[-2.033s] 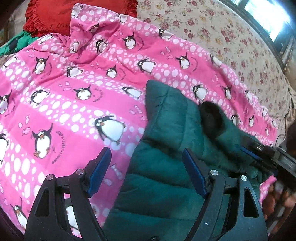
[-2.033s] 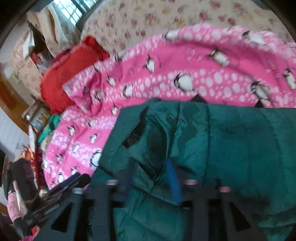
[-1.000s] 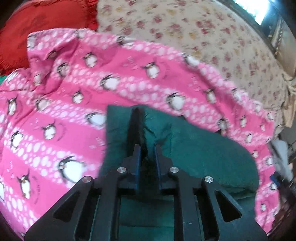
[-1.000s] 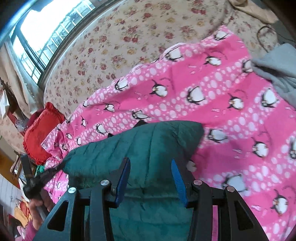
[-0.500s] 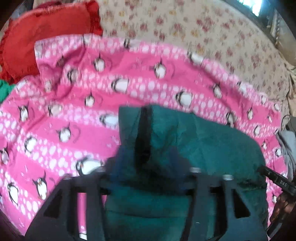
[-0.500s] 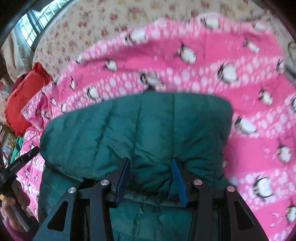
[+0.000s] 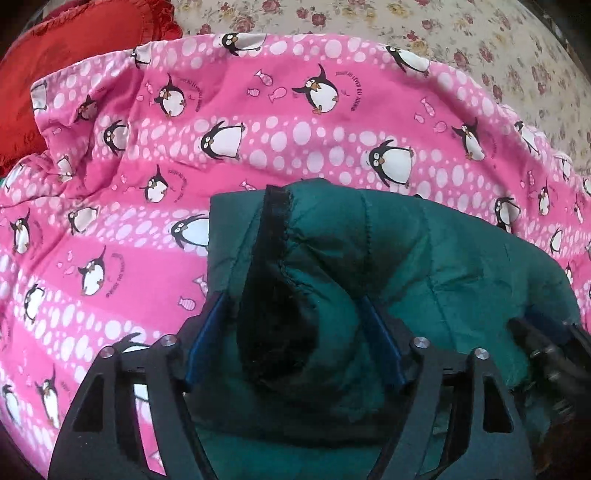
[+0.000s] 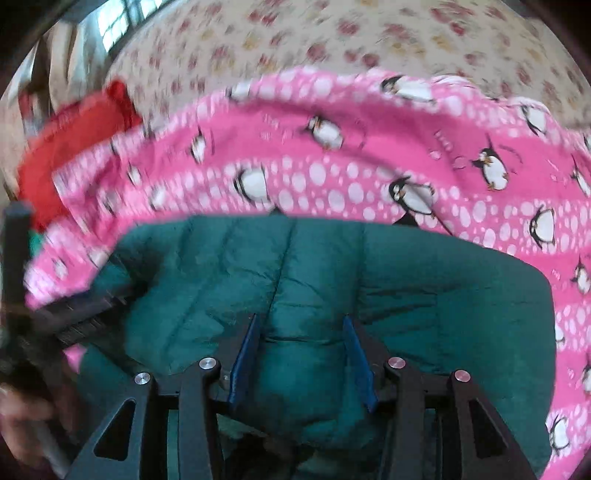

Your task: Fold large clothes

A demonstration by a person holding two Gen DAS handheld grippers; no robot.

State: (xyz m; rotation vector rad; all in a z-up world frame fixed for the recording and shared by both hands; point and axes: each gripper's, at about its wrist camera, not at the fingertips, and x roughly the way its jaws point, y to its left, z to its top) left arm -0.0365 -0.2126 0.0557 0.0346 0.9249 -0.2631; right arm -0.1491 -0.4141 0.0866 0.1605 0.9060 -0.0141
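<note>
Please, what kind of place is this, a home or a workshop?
Most likely a home bedroom. A green jacket lies on a pink penguin blanket spread over a flowered bed sheet, with a red pillow beside it.

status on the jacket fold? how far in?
Done: the green jacket lies doubled into a compact block on the pink blanket. In hand: nothing gripped; the left tool is open astride the black-lined collar, and the right tool is open over the padded body. Left: the collar end still bulges and gapes, so probably one more tuck or fold, then flattening.
</note>
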